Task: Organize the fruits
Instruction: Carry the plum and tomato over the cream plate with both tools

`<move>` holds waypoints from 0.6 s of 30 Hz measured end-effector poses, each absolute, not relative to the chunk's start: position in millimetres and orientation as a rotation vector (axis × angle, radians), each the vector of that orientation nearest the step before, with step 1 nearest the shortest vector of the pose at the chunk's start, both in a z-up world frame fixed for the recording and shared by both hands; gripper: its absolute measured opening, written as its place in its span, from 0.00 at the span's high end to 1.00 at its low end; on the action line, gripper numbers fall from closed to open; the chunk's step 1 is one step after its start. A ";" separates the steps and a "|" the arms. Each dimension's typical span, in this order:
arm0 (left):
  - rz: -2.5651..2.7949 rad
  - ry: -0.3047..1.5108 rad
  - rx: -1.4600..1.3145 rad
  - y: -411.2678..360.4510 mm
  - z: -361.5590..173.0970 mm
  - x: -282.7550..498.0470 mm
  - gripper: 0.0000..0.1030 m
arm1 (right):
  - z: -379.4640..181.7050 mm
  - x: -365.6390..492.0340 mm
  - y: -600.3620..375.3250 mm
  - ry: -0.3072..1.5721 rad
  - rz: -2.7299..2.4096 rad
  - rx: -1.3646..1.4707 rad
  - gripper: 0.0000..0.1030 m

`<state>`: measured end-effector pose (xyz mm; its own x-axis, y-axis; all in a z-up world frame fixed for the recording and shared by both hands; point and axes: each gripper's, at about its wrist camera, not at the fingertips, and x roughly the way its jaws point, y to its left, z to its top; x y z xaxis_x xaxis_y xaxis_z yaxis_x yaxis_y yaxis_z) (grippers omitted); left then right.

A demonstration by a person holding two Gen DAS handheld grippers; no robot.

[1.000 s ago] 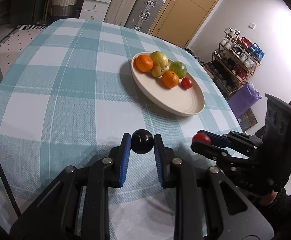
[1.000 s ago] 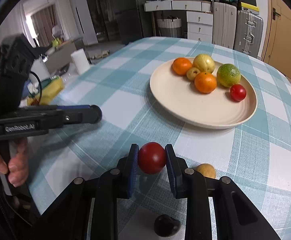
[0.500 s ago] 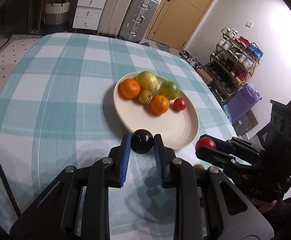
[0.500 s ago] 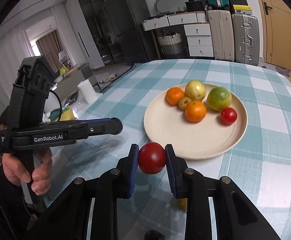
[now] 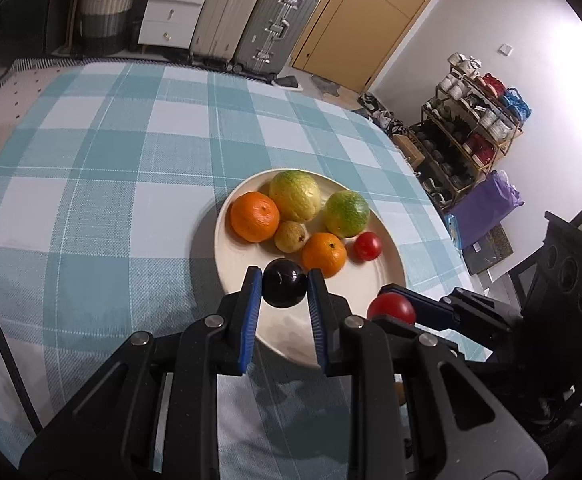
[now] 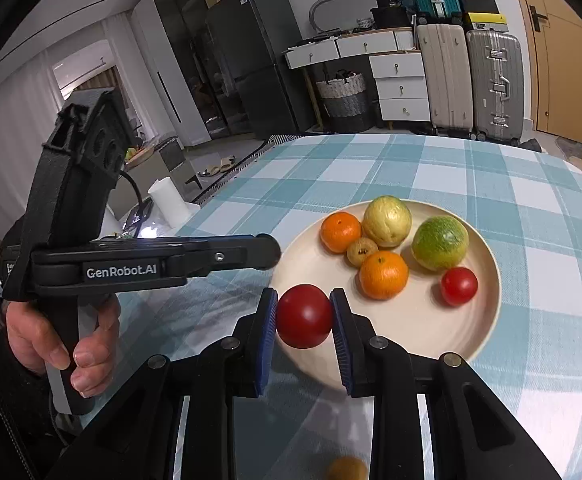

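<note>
A cream plate on the checked tablecloth holds two oranges, a yellow-green fruit, a green citrus, a small brown fruit and a small red fruit. My left gripper is shut on a dark plum, held over the plate's near left part. My right gripper is shut on a red fruit, held over the plate's near left rim; it also shows in the left wrist view.
A small yellow-brown fruit lies on the cloth beneath my right gripper. The hand on the left gripper is at the left. Suitcases, drawers, a door and a shelf rack stand beyond the table.
Both grippers have moved forward with their fruit, from above the bare cloth to above the plate's near edge. The fruits on the plate have not moved.
</note>
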<state>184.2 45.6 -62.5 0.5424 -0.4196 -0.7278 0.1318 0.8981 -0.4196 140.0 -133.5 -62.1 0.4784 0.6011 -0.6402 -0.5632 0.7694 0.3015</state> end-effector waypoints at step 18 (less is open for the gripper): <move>-0.375 1.003 -0.377 48.2 -87.7 228.2 0.80 | -83.8 183.1 -112.0 0.841 0.714 0.021 0.74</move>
